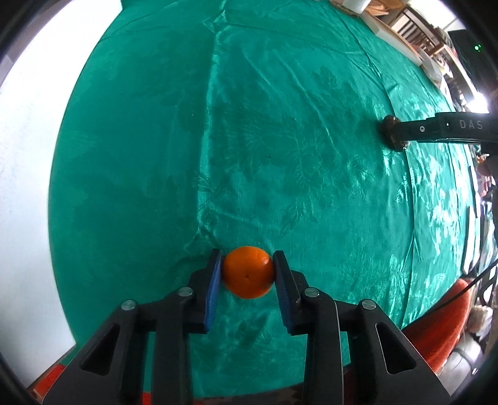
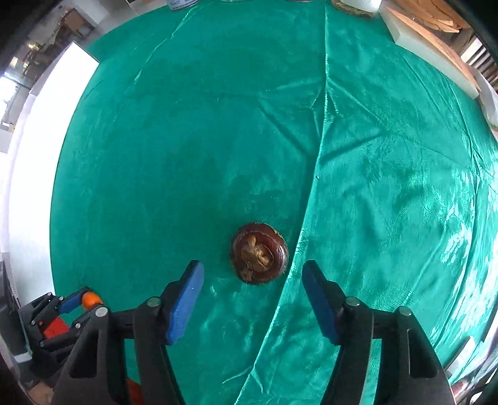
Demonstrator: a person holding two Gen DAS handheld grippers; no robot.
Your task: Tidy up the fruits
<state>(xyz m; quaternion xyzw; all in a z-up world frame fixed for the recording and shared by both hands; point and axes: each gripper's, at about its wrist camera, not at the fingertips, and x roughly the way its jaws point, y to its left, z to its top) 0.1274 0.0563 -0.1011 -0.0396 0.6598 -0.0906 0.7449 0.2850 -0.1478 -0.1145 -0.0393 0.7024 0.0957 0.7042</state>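
A small orange (image 1: pixel 247 272) rests on the green tablecloth (image 1: pixel 249 124), and my left gripper (image 1: pixel 248 254) is shut on it, a blue pad pressing on each side. The same grip shows small at the lower left of the right wrist view, with the left gripper (image 2: pixel 81 301) around the orange (image 2: pixel 91 299). A dark brown round fruit (image 2: pixel 259 252) with a dried tan calyx lies on the cloth. My right gripper (image 2: pixel 252 264) points down over it, open, its blue pads standing clear on either side. From the left wrist view, that fruit (image 1: pixel 392 131) sits at the tip of the right gripper (image 1: pixel 404 131).
A white board (image 2: pixel 429 46) and jars (image 2: pixel 358 6) line the table's far edge. A bright white surface (image 2: pixel 31 187) borders the cloth on the left. An orange-red seat (image 1: pixel 435 327) shows beyond the near right edge. The cloth has raised creases (image 2: pixel 323 124).
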